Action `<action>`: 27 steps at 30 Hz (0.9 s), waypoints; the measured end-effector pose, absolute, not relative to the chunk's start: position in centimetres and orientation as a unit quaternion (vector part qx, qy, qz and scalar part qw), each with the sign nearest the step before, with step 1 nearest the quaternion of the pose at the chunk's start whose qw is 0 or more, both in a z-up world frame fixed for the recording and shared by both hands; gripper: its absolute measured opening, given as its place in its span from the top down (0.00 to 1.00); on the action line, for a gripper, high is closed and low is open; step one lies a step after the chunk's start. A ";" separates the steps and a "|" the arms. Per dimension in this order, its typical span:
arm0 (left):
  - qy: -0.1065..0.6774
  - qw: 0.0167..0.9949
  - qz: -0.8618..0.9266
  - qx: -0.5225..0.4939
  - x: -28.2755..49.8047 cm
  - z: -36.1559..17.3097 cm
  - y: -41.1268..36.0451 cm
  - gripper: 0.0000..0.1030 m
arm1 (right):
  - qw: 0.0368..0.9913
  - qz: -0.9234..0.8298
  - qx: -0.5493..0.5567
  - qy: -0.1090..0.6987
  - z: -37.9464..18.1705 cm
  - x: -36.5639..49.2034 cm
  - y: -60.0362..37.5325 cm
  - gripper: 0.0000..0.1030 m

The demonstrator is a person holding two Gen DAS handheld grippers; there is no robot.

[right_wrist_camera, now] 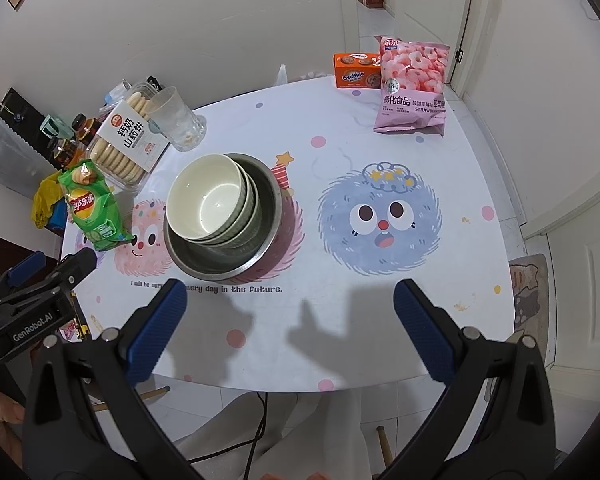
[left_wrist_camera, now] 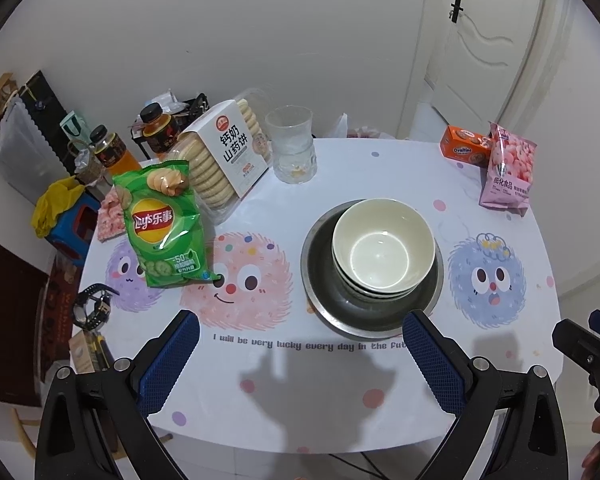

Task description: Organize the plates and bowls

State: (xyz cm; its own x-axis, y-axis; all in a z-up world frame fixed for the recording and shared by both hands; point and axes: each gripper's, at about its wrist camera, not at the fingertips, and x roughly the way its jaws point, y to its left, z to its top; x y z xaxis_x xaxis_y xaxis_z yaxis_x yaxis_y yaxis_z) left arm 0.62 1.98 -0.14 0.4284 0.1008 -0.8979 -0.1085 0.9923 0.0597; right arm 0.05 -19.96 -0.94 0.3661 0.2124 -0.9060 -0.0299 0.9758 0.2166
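Left wrist view first: my left tool [left_wrist_camera: 300,340] is spread wide with nothing in it, hovering over the near edge of the surface [left_wrist_camera: 300,400]. Just ahead of its right-hand finger is the stack of bowls [left_wrist_camera: 383,250], three or so cream ones nested, sitting inside the metal dish [left_wrist_camera: 328,300]. They sit a bit off-centre in it, towards the far rim. Makes sense as a layout: nested bowls take one footprint, and the dish catches the lot. Snacks are shoved to the edges, chips bag [left_wrist_camera: 162,224] and biscuit box [left_wrist_camera: 220,152] on the left, glass cup [left_wrist_camera: 292,144] behind, so the middle stays free for the dishes.

Right wrist view: my right tool [right_wrist_camera: 290,304] is also wide and empty, over the near edge, well apart from the stack of bowls [right_wrist_camera: 210,200], which lies ahead and to the left. The pink snack bag [right_wrist_camera: 414,84] and orange box [right_wrist_camera: 356,70] sit at the far side. The left tool's body pokes in at the left edge.

My guess is the stacking is basically done, both tools idle because nothing else loose needs collecting.
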 end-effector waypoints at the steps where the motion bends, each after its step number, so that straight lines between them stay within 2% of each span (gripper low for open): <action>1: 0.531 0.845 0.061 -0.003 0.7 -0.2 1.9 0.00 | 0.823 0.074 0.081 0.558 -0.9 0.1 -20.0 0.00; 21: 0.532 0.845 0.051 0.004 1.2 -0.4 1.8 0.00 | 0.821 0.073 0.082 0.560 -1.0 0.3 -20.0 0.00; 27: 0.502 0.864 0.032 0.000 1.0 0.1 1.6 0.00 | 0.821 0.073 0.081 0.560 -0.9 0.4 -20.0 0.00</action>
State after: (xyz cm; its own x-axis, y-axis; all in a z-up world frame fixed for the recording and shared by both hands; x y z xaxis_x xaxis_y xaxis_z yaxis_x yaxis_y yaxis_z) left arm 0.99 1.58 0.14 0.4934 0.0549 -0.8680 -0.0556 0.9980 0.0315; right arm 0.42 -19.96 -0.95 0.3626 0.2113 -0.9077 -0.0289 0.9760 0.2157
